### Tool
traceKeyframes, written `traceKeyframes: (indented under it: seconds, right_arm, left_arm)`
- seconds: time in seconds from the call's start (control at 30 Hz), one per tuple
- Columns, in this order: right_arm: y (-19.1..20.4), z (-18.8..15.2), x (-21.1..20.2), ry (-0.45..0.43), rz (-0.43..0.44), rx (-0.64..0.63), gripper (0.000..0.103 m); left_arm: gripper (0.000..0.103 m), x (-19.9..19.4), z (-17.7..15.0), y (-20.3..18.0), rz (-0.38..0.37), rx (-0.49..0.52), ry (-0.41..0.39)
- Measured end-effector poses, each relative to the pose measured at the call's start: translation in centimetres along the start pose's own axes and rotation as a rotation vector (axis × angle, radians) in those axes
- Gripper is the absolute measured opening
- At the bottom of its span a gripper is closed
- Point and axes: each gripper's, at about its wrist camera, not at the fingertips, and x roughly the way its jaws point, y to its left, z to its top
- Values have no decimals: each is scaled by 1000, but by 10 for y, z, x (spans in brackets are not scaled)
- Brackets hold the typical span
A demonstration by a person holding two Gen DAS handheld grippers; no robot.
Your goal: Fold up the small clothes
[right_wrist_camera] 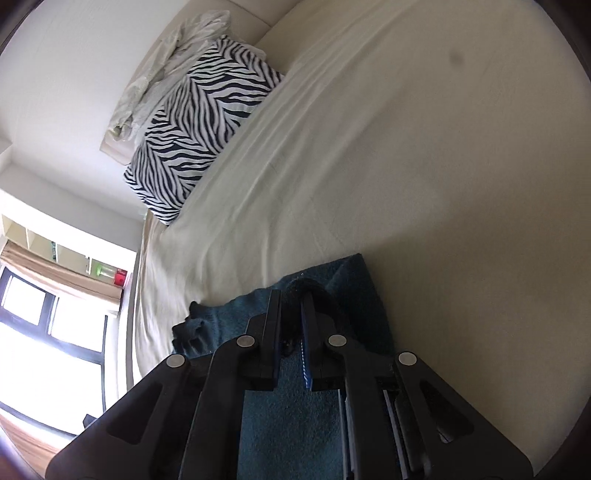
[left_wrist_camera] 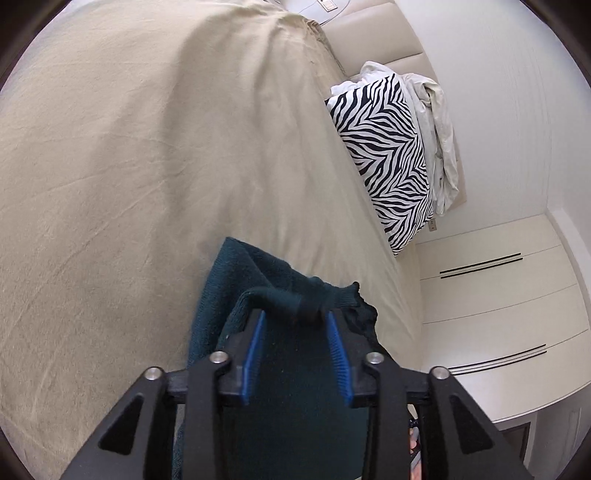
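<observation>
Looking down my left wrist camera, I see the left gripper (left_wrist_camera: 295, 317) with its 2 blue pads (left_wrist_camera: 255, 343) standing apart, and a rolled edge of the dark teal garment (left_wrist_camera: 236, 280) lying across the tips. The cloth bunches against the right-hand pad, but I cannot tell whether the fingers are actually clamping it or it is only draped over them. The rest of the garment hangs below the fingers and trails onto the beige bedsheet (left_wrist_camera: 129, 166).

On my right wrist camera, the right gripper (right_wrist_camera: 293, 306) has its fingers drawn nearly together, pinching a thick fold of the same teal garment (right_wrist_camera: 354, 280) between them. The garment spreads flat under the gripper on the bedsheet (right_wrist_camera: 424, 166), with a crumpled bit sticking out toward the window side.

A zebra-print pillow (left_wrist_camera: 384, 158) sits at the head of the bed, leaning against the cream headboard (left_wrist_camera: 373, 33), with a rumpled white cloth (left_wrist_camera: 439, 122) piled behind it. White drawers (left_wrist_camera: 491, 295) stand beside the bed. A bright window (right_wrist_camera: 48, 332) shows in the right view.
</observation>
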Motion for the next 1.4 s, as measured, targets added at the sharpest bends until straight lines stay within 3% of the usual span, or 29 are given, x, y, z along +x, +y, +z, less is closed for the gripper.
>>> traceKeyframes:
  seconds: [0.07,0.1,0.13,0.3,0.4,0.47,0.6,0.83,1.0,1.4]
  right_arm:
    - [-5,-1,6,-14,-18,6,27]
    - [-6,-3,4,-34,-27,-11,49]
    - [-5,-6,0,-54,-35,-32,64]
    - [2,-28,-30,-67,-58,-143,66]
    - [9,-57,-48,-40,-111,-261,64]
    - [12,-78,-52,-19,-149,-332,57]
    - [8,-114,-61,-12,-232,-422,45]
    - [-10,-133,-80,-22,-297,-472,20]
    - [-13,-137,-90,-40,-299,-470,8]
    - [-14,-146,-111,-84,-295,-455,5]
  left_arm:
    - [64,-9,-7,6,18,7,-13]
    - [68,-15,-11,8,41,15,-25]
    - [69,-22,-15,10,51,28,-39]
    - [68,-51,-48,2,97,162,-72]
    - [59,-56,-75,-6,161,274,-70]
    - [51,-55,-91,-4,209,332,-62]
    - [44,-52,-119,3,315,421,-70]
    - [30,-55,-140,8,383,482,-94]
    - [24,-55,-145,4,416,517,-100]
    - [11,-59,-148,8,441,510,-102]
